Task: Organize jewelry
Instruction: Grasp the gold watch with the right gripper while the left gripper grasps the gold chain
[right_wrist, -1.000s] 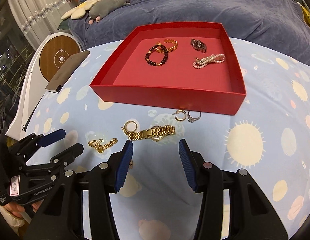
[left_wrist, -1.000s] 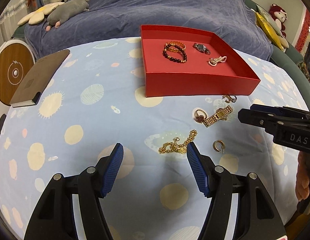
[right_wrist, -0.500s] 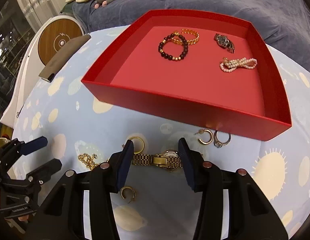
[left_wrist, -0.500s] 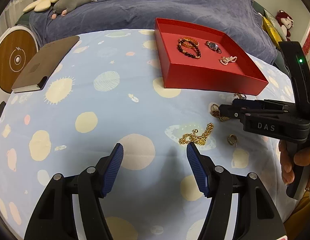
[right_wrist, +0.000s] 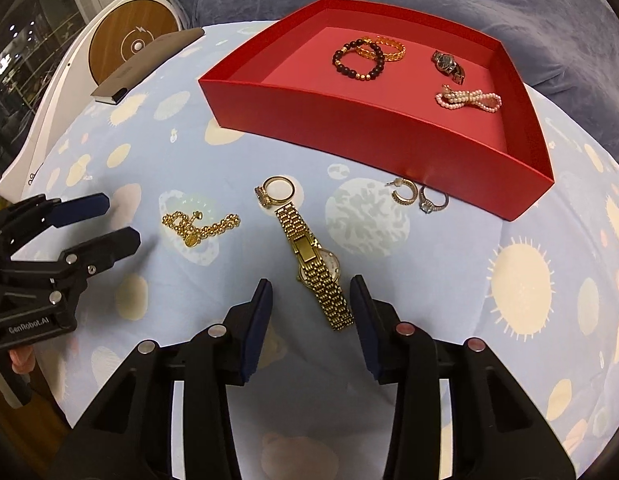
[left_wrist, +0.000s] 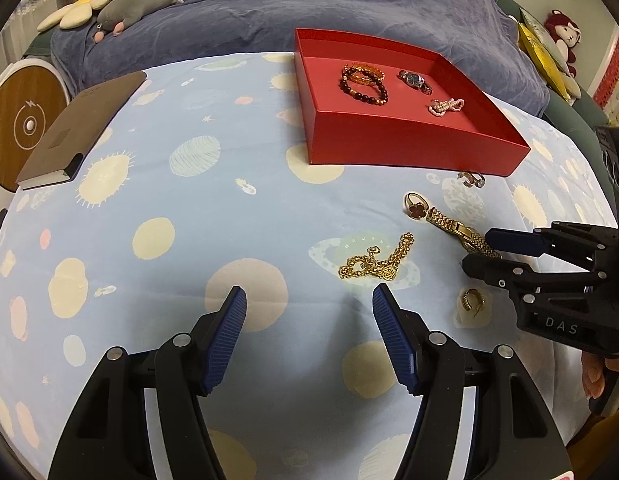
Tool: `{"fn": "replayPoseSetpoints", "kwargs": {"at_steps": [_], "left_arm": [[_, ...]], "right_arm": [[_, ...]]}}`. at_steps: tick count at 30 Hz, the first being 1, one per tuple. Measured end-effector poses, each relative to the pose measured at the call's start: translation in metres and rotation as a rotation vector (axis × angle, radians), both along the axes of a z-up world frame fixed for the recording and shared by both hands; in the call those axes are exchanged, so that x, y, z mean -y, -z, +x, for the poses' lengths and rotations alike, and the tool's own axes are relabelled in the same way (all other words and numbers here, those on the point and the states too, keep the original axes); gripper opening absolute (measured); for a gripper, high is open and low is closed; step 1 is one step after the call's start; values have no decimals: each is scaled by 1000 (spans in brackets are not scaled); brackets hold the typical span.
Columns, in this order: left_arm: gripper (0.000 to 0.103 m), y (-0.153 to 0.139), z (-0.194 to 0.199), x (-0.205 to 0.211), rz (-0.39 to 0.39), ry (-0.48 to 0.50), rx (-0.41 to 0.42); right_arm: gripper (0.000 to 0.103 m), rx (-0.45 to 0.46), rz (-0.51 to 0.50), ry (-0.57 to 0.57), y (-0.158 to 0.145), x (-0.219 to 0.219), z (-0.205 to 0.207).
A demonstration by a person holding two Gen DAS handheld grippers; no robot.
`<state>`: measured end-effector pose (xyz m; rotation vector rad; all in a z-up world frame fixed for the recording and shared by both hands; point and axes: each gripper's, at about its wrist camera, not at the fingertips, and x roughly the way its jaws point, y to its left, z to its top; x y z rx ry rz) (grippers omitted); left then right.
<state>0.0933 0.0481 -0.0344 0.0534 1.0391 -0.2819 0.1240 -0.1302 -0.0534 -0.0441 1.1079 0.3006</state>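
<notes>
right wrist: closing fingers (right_wrist: 265, 304) straddle gold watch (right_wrist: 315, 266), untouched.

A pale blue spotted cloth covers the tabletop (right_wrist: 529, 280). On it lie a red tray (right_wrist: 349, 120) upper centre, a gold watch (right_wrist: 317, 268), gold chain (right_wrist: 199, 226), rings, earrings, and a grey notebook (left_wrist: 79, 132) at left.

Left tool (left_wrist: 309, 306): in my left hand, angled steeply down, blue pads spread wide, nothing between them.

Right tool (right_wrist: 311, 294): in my right hand (left_wrist: 597, 372), angled steeply down, jaws partly apart and just closing in, pads not pressing on anything. Fingertips show at its grip.
</notes>
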Motion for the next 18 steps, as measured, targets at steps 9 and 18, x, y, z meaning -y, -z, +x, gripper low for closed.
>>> {"fn": "replayPoseSetpoints", "kwargs": {"at_steps": [9, 18], "left_arm": [[63, 6, 2, 7, 8, 12, -6], [63, 9, 0, 23, -8, 50, -8]], "right_arm": [[22, 19, -73, 4, -1, 0, -5], [22, -40, -18, 122, -5, 37, -23]]}}
